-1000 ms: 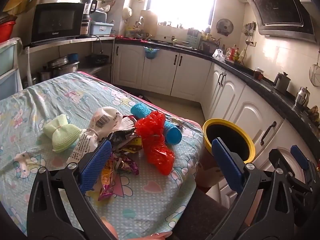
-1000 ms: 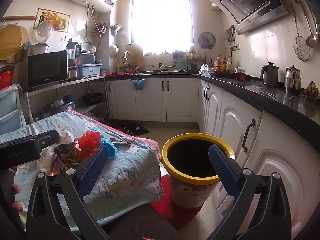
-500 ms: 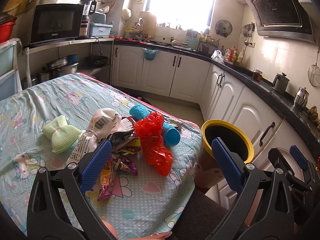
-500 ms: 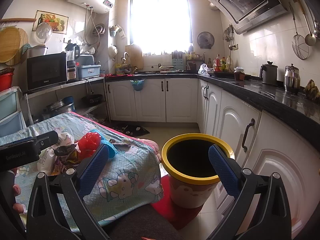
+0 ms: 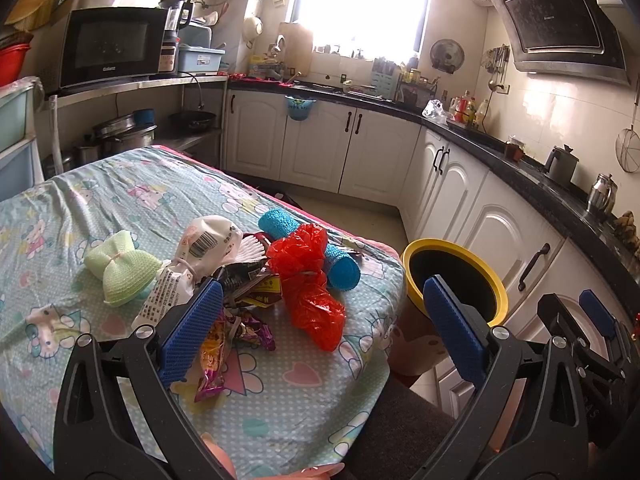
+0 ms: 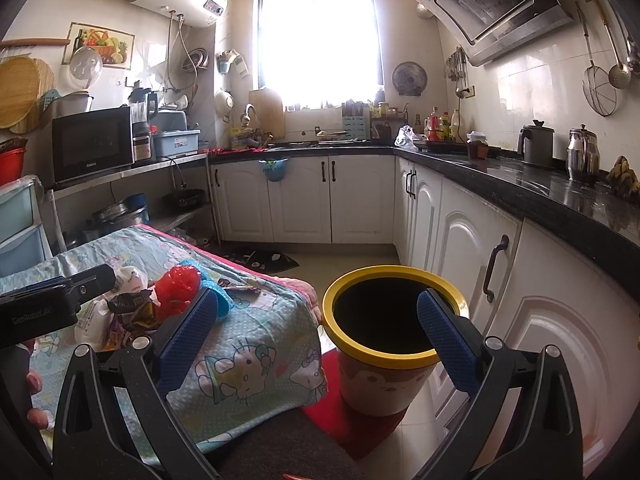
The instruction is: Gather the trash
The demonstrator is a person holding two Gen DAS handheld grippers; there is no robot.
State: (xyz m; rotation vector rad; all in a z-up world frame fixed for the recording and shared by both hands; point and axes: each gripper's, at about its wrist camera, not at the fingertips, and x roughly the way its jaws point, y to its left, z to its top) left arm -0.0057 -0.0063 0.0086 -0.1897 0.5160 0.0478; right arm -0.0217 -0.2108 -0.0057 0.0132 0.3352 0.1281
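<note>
A heap of trash lies on the table: a crumpled red plastic bag, a white printed bag, dark and purple snack wrappers, a blue rolled cloth and a pale green bow-shaped sponge. My left gripper hovers open just short of the heap, nothing between its blue pads. To the right stands the yellow-rimmed bin, dark inside. My right gripper is open in front of the bin, empty. The red bag also shows at its left.
The table wears a cartoon-print cloth; its corner ends close to the bin. White cabinets under a black counter run along the right. A red mat lies under the bin. The other gripper's body sits at left.
Both views have shifted only slightly; the left gripper has edged a little toward the heap. Nothing was grasped or released.
</note>
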